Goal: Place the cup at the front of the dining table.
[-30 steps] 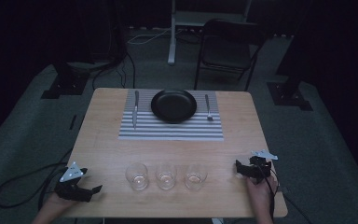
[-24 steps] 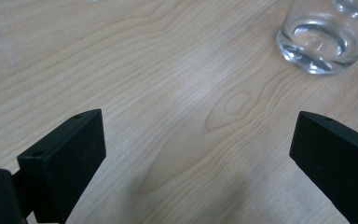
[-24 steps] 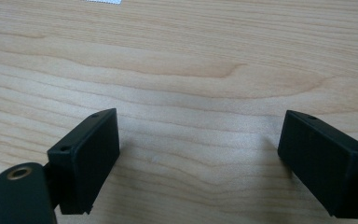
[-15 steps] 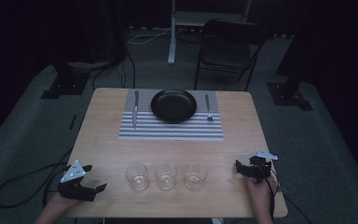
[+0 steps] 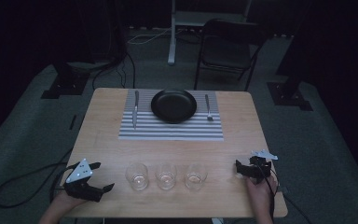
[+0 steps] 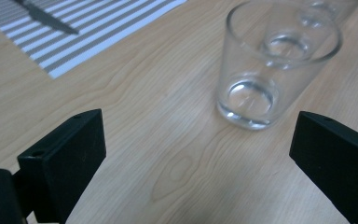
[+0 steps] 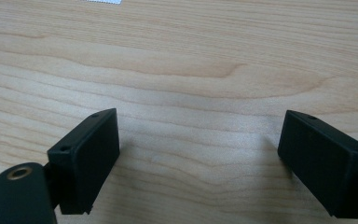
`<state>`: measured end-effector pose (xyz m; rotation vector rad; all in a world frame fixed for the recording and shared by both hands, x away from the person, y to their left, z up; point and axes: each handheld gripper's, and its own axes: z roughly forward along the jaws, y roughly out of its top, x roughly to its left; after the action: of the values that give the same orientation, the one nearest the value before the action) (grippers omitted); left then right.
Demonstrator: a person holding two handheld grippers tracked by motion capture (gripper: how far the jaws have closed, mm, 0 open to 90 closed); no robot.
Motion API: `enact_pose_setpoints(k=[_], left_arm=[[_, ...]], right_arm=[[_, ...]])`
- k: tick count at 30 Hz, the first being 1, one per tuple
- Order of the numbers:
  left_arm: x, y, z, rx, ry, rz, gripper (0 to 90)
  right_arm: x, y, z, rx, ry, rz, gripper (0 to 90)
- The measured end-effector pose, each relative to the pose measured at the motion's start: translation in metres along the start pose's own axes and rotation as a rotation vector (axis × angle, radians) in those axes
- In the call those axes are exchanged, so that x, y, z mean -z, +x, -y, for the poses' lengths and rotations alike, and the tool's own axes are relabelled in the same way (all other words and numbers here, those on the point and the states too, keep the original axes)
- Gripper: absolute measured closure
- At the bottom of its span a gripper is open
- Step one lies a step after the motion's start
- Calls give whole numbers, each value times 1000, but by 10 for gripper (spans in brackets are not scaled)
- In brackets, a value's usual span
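So the left gripper (image 5: 89, 184) sits at the near-left corner of the wooden table (image 5: 242, 126), jaws wide apart and aimed at the leftmost glass tumbler (image 6: 265, 70) — near it, not touching. Three tumblers stand in a row along the near edge; they look empty, though the high view is dim. Over on the near right, the right gripper (image 5: 248, 167) hovers low above bare wood, jaws spread too, holding nothing — well apart from the right-hand tumbler (image 5: 196, 175).
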<state>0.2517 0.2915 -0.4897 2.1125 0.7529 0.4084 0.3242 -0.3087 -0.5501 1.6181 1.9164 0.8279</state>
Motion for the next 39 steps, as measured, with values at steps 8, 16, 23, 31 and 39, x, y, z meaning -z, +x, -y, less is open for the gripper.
enact_pose_setpoints(k=[8, 16, 23, 31, 39], left_arm=[[0, -9, -14, -27, -39, 58, 40], [-7, -11, -27, -41, -62, 95, 40], [-10, -14, -41, -66, -65, 112, 40], [-19, -17, -52, -93, -47, 134, 40], [-32, -21, -63, -120, -32, 158, 40]], right_arm=[[0, 0, 0, 0, 0, 0, 121], [0, 0, 0, 0, 0, 0, 121], [0, 0, 0, 0, 0, 0, 121], [0, 0, 0, 0, 0, 0, 121], [0, 0, 0, 2, -1, 0, 121]])
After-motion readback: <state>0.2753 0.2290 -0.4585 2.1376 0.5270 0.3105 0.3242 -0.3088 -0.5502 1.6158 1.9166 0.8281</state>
